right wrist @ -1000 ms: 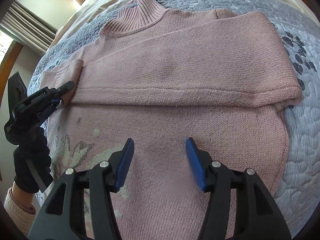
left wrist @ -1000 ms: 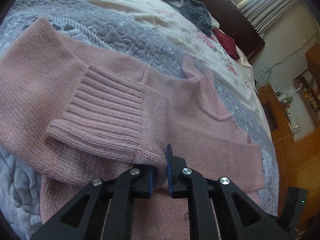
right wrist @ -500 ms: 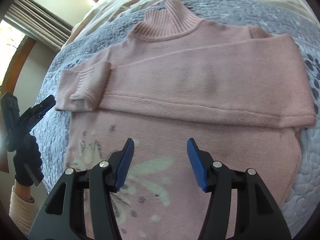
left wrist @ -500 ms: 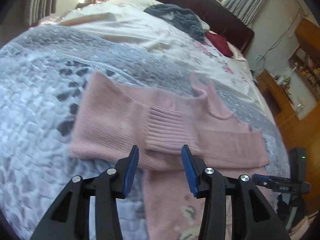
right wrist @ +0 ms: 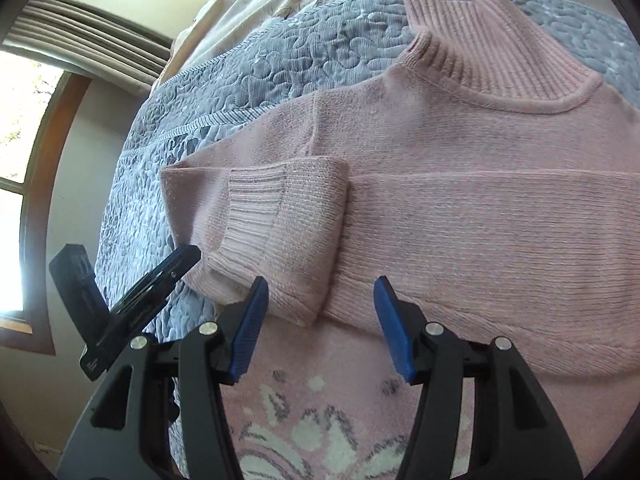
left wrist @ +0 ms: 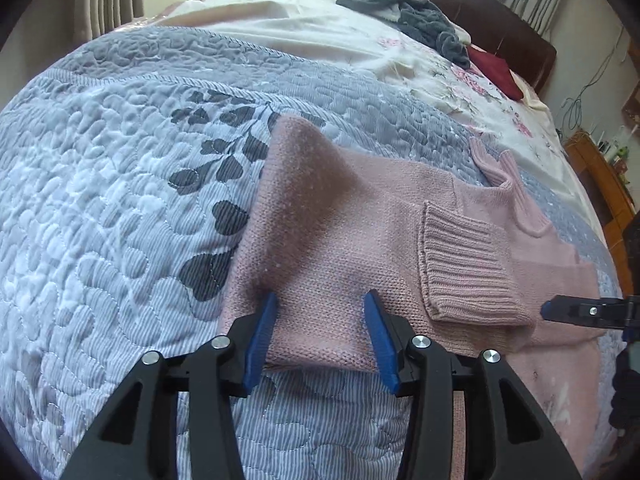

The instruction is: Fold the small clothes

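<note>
A pink sweater (left wrist: 360, 220) lies flat on the grey quilt (left wrist: 120, 200) at the foot end of the bed, collar (right wrist: 500, 52) toward the cream sheet (left wrist: 320, 28). Both sleeves are folded across the chest, a ribbed cuff (right wrist: 280, 216) lying on top. The left tongs (left wrist: 320, 336) are wide open and hold nothing, their blue fingers straddling the folded sleeve's lower edge. The right tongs (right wrist: 320, 320) are also spread wide and empty, just below the cuff over the patterned front. Near the headboard lie a grey garment (left wrist: 416, 16) and a dark red garment (left wrist: 496, 72).
</note>
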`<state>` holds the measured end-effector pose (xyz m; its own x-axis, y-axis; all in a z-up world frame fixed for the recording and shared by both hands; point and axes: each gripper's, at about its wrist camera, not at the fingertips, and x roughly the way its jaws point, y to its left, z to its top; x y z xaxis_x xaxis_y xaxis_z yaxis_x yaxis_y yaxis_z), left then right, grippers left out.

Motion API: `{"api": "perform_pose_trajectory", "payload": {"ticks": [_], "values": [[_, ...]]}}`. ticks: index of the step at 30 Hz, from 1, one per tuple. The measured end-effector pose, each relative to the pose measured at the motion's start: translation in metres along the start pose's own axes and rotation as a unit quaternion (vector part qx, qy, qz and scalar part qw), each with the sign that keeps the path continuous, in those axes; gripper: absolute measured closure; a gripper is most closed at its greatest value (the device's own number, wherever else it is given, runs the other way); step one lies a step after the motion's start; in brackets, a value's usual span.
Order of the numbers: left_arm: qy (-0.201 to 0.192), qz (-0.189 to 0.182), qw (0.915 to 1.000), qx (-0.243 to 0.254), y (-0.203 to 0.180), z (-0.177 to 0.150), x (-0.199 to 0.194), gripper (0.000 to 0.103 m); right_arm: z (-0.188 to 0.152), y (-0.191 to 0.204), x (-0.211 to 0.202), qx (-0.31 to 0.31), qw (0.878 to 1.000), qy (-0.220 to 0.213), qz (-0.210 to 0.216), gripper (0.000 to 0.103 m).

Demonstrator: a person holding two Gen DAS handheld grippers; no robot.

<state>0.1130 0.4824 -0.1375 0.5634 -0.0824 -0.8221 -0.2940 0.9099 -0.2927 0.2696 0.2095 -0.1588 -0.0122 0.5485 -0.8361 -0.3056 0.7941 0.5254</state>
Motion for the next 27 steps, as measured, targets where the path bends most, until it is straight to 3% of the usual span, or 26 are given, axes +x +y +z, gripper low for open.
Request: {"api": "perform_pose_trajectory", "payload": {"ticks": [3, 4, 5, 8, 13, 19, 27], "values": [[-0.022, -0.003, 0.9996, -0.014, 0.005, 0.001, -0.018, 0.057, 0.007, 0.001, 0.019, 0.015, 1.0, 0.015, 0.01, 0.049], [-0.028, -0.005, 0.9994, -0.019, 0.005, 0.002, -0.022, 0.057, 0.009, 0.002, 0.025, 0.018, 1.0, 0.021, 0.013, 0.055], [-0.033, -0.008, 0.9991, -0.027, 0.008, 0.001, -0.026, 0.057, 0.01, 0.002, 0.03, 0.019, 0.999, 0.026, 0.013, 0.069], [-0.039, -0.005, 0.9988, -0.03, 0.008, 0.005, -0.034, 0.057, 0.008, 0.008, 0.03, -0.004, 1.0, 0.021, 0.012, 0.09], [-0.043, -0.01, 0.999, -0.005, -0.007, 0.011, -0.038, 0.057, -0.003, 0.007, -0.017, -0.026, 0.999, -0.028, 0.03, 0.093], [-0.035, -0.042, 0.9979, 0.035, -0.058, 0.013, -0.028, 0.057, -0.012, -0.025, -0.075, -0.028, 0.997, -0.07, -0.001, 0.093], [-0.003, -0.066, 0.9947, 0.079, -0.124, 0.007, 0.008, 0.057, -0.016, -0.085, -0.09, 0.01, 0.995, -0.084, -0.053, 0.093]]}}
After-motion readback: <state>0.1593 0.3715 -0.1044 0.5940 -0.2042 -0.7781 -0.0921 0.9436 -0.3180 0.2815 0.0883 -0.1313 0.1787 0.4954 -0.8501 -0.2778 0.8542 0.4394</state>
